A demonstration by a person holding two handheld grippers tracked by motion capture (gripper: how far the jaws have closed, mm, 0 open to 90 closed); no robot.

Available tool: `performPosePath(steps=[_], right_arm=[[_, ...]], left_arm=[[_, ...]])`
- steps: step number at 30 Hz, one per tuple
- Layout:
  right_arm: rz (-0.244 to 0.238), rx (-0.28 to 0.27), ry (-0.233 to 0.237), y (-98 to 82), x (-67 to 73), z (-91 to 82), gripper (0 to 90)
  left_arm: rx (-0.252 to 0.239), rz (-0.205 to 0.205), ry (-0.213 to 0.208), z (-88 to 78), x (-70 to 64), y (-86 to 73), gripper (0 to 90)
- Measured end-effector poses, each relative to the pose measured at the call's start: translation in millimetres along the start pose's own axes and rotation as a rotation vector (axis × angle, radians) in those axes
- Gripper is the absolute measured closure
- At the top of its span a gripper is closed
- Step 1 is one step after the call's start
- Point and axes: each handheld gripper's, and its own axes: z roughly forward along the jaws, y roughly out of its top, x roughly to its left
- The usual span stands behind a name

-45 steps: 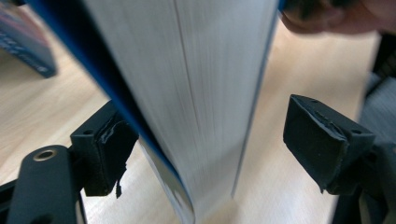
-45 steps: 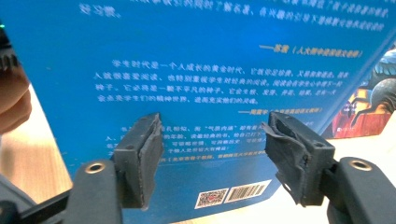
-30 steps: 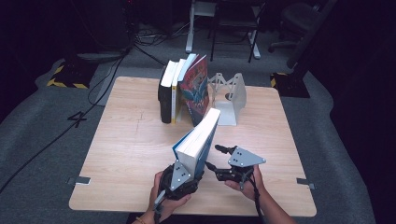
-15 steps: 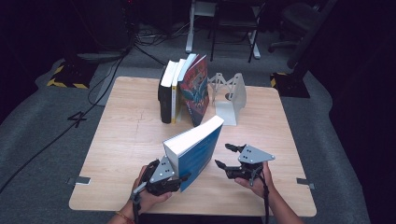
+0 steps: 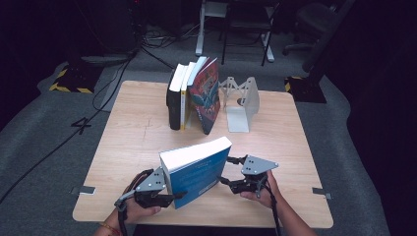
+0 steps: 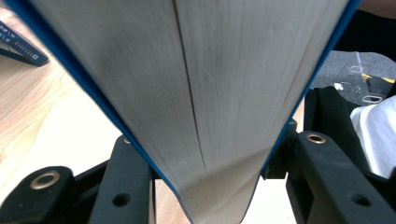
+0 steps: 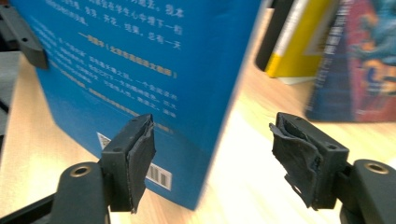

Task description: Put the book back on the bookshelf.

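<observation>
Blue book [image 5: 196, 169] sits at the near edge of the desk [image 5: 133, 137], tilted, lower corner down toward me, page block facing up and left. Long axis runs from the near left up toward the far right, roughly at the row of standing books [image 5: 193, 98] and the white bookend [image 5: 242, 103] at the far side, well apart from it.

Left claw [image 5: 167, 196] has the book. In the left gripper view the page edge [image 6: 196, 93] and both blue covers run straight between the jaws, and the black jaw bodies press the covers on either side; the pages bow in slightly at the bottom. The jaws have just been closing on the book, so I read this as a firm pinch across its thickness near the lower spine end.

Right claw [image 5: 231, 169] is just beside the book's right-hand cover, not gripping. In the right gripper view the pads [image 7: 140, 149] stand spread, jaws having just been opening; the left pad sits near the back cover by the barcode [image 7: 159, 176], the other pad out over bare desk. Nothing is between them.

My judgement: the left hand carries the load, the right is nearer the row. Next move turns on swinging the long axis upright toward the gap beside the red book [image 5: 206, 101].
</observation>
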Motion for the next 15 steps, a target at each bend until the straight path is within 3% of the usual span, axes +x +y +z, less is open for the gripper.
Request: performPosePath(steps=[1, 2, 3, 6, 7, 11, 15], right_arm=[[-0.003, 0.003, 0.006, 0.5, -0.1, 3.4, 28.8], [0.005, 0.001, 0.042, 1.1, -1.4, 8.7, 26.7], [0.005, 0.001, 0.042, 1.1, -1.4, 8.7, 26.7], [0.01, -0.002, 0.108, 1.4, -2.0, 13.4, 32.4], [0.003, 0.006, 0.123, 1.0, -1.4, 15.9, 30.7], [0.009, 0.013, 0.148, -0.3, -2.4, 23.3, 28.8], [-0.017, 0.027, 0.14, 0.5, -1.0, 19.6, 34.8]], left_arm=[[0.0, 0.003, 0.001, 0.0, 0.0, 0.0, 57.6], [-0.001, 0.005, 0.002, 0.0, -0.2, -0.4, 57.3], [-0.001, 0.005, 0.002, 0.0, -0.2, -0.4, 57.2], [0.003, -0.007, -0.001, 0.2, -0.3, -1.4, 56.9], [0.012, -0.015, -0.007, 0.6, -0.4, -2.0, 56.6], [0.046, -0.022, 0.008, 0.1, -1.3, -3.8, 56.0], [0.053, -0.029, 0.037, -2.5, -1.5, -4.3, 55.4]])
